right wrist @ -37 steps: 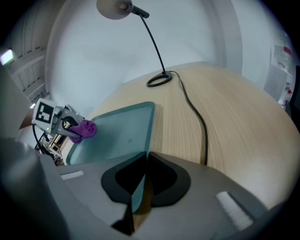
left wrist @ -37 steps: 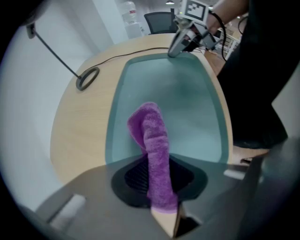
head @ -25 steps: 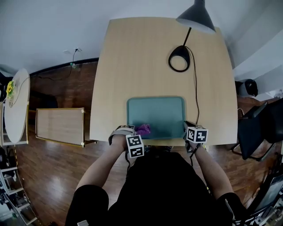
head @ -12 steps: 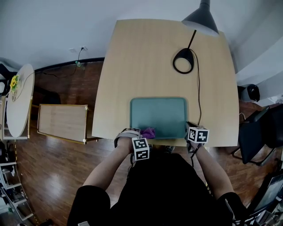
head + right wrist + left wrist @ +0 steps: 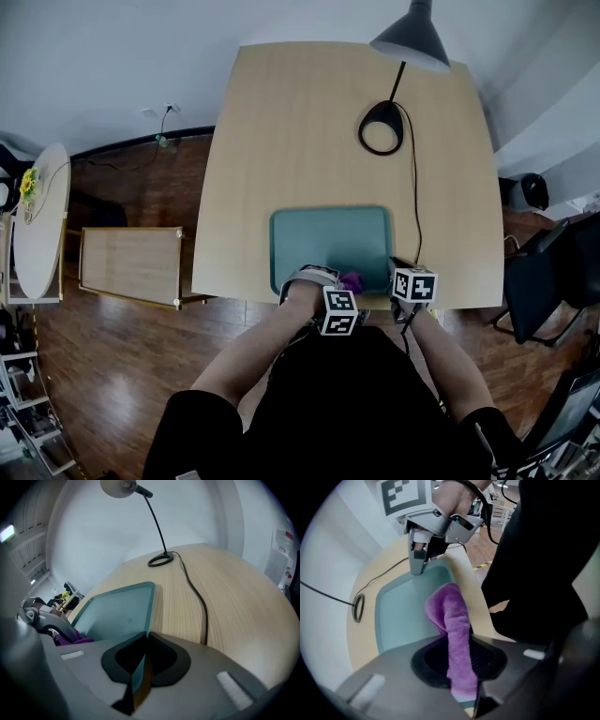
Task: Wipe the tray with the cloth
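A pale wooden tabletop (image 5: 300, 122) is seen from above, with dark wooden flooring (image 5: 122, 356) around it. A teal rectangular tray (image 5: 328, 234) is laid flat toward the tabletop's 6 o'clock edge, its long sides running parallel to that edge. A black desk lamp (image 5: 410, 42) is stood at about 1 o'clock on the tabletop, well apart from the tray. Its ring-shaped base (image 5: 380, 127) is set flat on the wood. A black cable (image 5: 415, 202) is led from the base toward 5 o'clock, past the tray's right side.

The right tool (image 5: 140, 667) is closed on the tray's rim, which is seen pinched between its jaws. The grip is made at the tray's corner at about 5 o'clock. The left tool (image 5: 459, 670) is clamped on a purple cloth (image 5: 450, 616), which is squeezed into a narrow strip between the pads. The bunched free end of the cloth is spread on the tray floor just inside the 6 o'clock rim, near the right tool. From overhead, only a small purple patch of the cloth is shown past the left tool's marker cube (image 5: 339, 311).
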`<state>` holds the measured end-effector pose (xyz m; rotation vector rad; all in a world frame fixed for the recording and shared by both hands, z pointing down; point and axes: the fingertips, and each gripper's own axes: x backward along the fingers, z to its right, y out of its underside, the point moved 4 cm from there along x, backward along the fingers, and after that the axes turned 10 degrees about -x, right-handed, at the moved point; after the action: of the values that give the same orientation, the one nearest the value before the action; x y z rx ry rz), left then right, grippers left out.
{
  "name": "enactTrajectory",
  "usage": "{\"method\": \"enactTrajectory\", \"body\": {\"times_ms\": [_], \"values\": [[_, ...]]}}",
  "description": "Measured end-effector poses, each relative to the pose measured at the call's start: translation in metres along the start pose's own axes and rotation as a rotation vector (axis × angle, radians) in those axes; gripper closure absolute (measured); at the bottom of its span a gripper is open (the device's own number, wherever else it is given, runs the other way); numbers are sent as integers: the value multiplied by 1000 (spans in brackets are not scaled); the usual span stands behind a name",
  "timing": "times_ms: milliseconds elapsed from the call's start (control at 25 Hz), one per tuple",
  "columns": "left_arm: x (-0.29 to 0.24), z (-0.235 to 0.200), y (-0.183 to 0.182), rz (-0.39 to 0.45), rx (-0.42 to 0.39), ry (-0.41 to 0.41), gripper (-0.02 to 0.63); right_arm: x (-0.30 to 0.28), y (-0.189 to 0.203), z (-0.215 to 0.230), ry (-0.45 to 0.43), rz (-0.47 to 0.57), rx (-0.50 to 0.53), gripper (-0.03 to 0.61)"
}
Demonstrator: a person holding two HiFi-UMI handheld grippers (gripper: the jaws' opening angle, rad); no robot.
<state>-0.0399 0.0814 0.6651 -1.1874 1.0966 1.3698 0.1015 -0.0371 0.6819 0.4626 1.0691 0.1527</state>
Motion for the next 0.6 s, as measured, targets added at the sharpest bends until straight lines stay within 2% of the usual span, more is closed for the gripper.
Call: {"method": "enactTrajectory", "body": {"times_ms": [160,360,480,600], "values": [[0,-10,-13,3,-33,5,514,2,-2,-1,-6,6,1,555],[1,-19,-26,31,0,-36,514,1,0,-1,-10,1,10,555],[4,-25,-23,65,95,-56,514,1,-1,-1,-15,-4,10,555],[12,-34,-10,127,292,-77,514,2,-3,-1,-14,-12,6,554]]}}
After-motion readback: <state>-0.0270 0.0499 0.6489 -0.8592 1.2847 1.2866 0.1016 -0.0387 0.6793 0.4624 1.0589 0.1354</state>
